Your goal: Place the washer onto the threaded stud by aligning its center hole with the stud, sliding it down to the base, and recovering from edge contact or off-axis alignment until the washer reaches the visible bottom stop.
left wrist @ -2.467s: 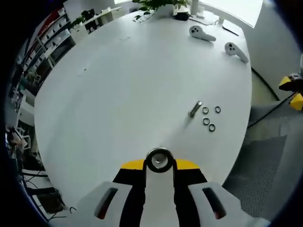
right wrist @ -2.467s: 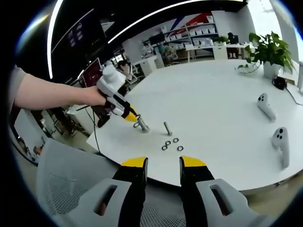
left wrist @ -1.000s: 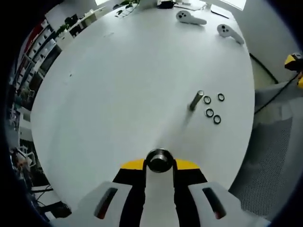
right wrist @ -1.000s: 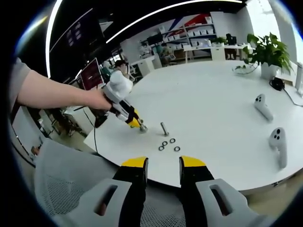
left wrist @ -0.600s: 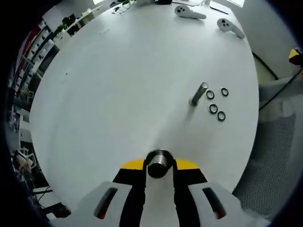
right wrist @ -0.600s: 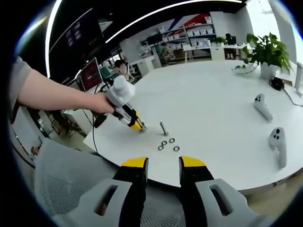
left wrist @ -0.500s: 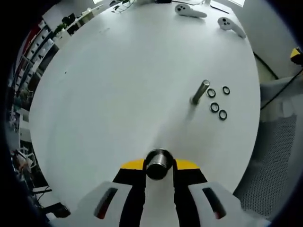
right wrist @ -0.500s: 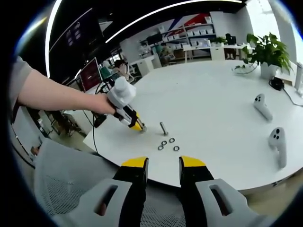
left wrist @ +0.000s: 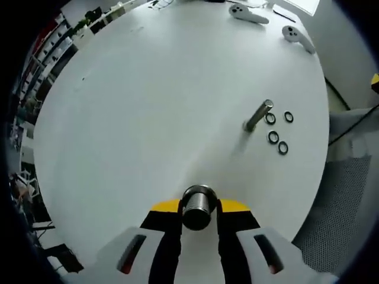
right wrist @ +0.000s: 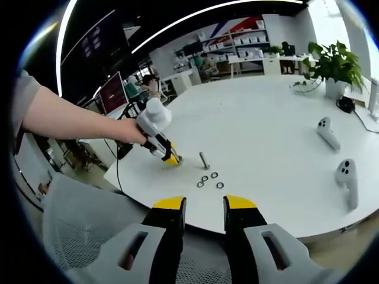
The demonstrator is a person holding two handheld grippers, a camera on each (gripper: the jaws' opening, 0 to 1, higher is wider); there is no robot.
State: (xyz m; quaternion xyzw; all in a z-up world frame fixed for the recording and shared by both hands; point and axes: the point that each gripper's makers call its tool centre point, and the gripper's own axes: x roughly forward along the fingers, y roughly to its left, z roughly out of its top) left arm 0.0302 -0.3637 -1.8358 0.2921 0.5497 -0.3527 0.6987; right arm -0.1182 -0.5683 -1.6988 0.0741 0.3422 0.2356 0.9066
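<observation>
My left gripper point(left wrist: 199, 208) had its fingers clamped on a threaded stud point(left wrist: 198, 206), low centre of the left gripper view. I judged the stud was gripped end-on to bring it down upright onto the worktop point(left wrist: 148, 100). In the right gripper view the same gripper point(right wrist: 170, 158) sat left of centre, its tip down at the worktop near the front edge.

A second stud point(left wrist: 258, 115) stood upright at right of centre in the left gripper view. Four washers point(left wrist: 278, 131) lay flat just beside it, none yet on any stud. The task's washer was therefore among that loose group. I judged they were set close to the stud to shorten the transfer.

My right gripper point(right wrist: 203, 208) hung off the worktop edge, fingers narrowly apart and holding nothing, presumably kept free for the washer pick. Two controllers point(right wrist: 334, 155) lay well apart at right.
</observation>
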